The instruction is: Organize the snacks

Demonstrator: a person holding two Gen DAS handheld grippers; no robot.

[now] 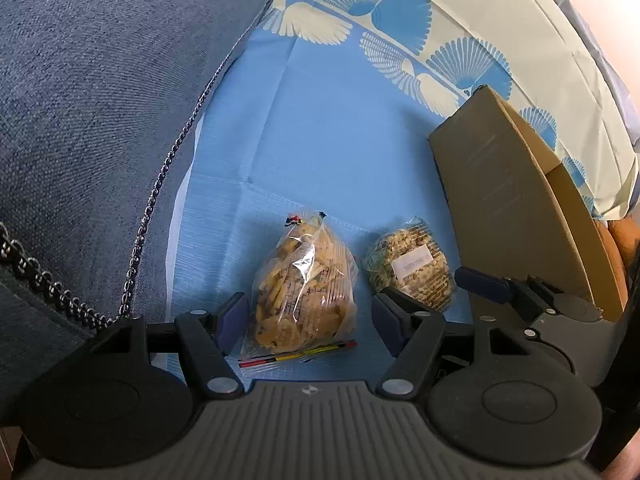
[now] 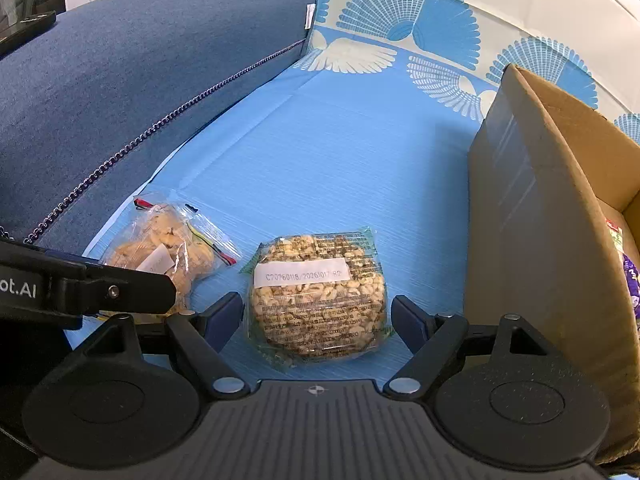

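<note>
Some snacks already sit in the box (image 2: 552,216); biscuits (image 1: 304,288) and puffed cake (image 2: 318,300) remain, lower centre, between my spread, empty left gripper (image 1: 306,316) and right gripper (image 2: 318,318).

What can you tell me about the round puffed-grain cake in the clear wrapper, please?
The round grain cake is a pale, nubbly disc sealed in clear, green-edged film printed with dark text and a white date sticker. It lies flat on the blue cloth, between the open fingers of the right gripper, untouched, left of the cardboard box.
</note>
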